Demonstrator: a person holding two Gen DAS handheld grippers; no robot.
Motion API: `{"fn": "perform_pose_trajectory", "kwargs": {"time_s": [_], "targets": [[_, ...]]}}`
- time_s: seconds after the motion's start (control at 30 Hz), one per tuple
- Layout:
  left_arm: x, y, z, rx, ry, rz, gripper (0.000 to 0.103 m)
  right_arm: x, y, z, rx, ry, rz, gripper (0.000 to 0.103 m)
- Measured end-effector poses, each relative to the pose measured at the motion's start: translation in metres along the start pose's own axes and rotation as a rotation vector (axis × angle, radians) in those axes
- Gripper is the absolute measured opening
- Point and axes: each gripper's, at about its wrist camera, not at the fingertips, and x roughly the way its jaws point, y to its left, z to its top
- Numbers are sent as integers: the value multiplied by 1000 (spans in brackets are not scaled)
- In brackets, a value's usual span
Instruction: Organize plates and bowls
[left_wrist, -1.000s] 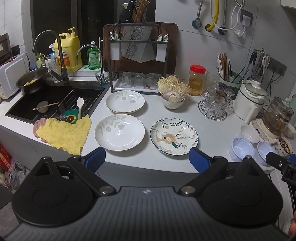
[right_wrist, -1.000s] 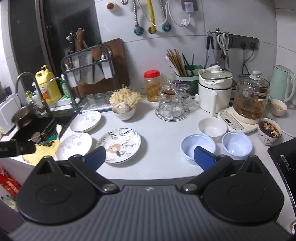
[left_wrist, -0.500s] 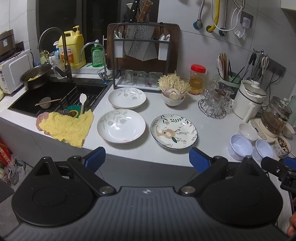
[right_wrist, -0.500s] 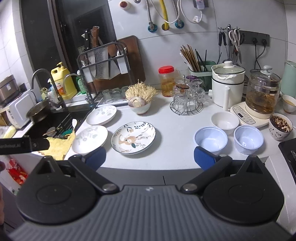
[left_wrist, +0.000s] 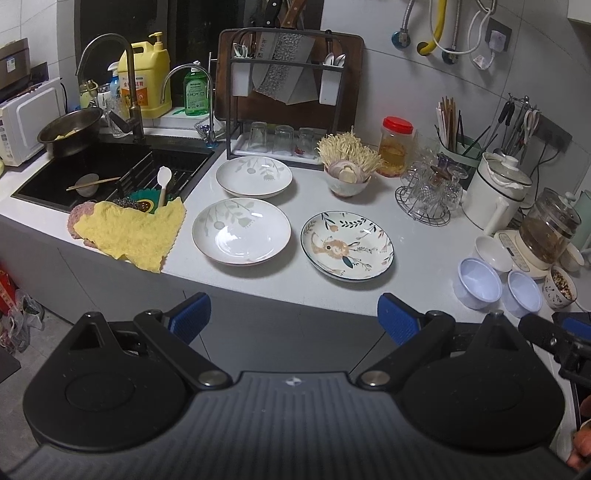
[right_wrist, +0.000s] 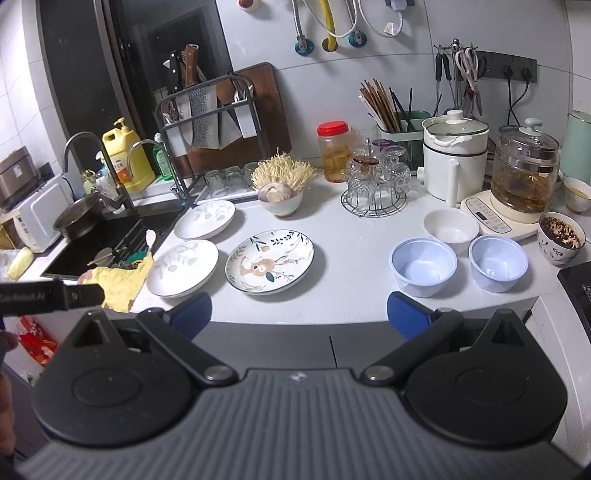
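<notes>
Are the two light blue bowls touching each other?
Apart. The right wrist view shows a strip of white counter between the larger light blue bowl and the smaller light blue bowl; the left wrist view shows the same gap.

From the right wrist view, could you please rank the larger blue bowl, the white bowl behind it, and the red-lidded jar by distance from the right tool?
1. Larger blue bowl, just beyond the right tool, front right.
2. White bowl, behind it, toward the kettle base.
3. Red-lidded jar, far back near the wall.
</notes>
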Motion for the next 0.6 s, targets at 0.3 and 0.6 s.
{"fn": "perform_pose_trajectory", "kwargs": {"time_s": [0.3, 0.6], "targets": [[45, 21, 36, 27, 21, -27, 99, 38, 21, 16, 22, 3, 17, 103], [124, 76, 87, 25, 86, -44, 99, 107, 72, 39, -1, 21, 43, 103]]}}
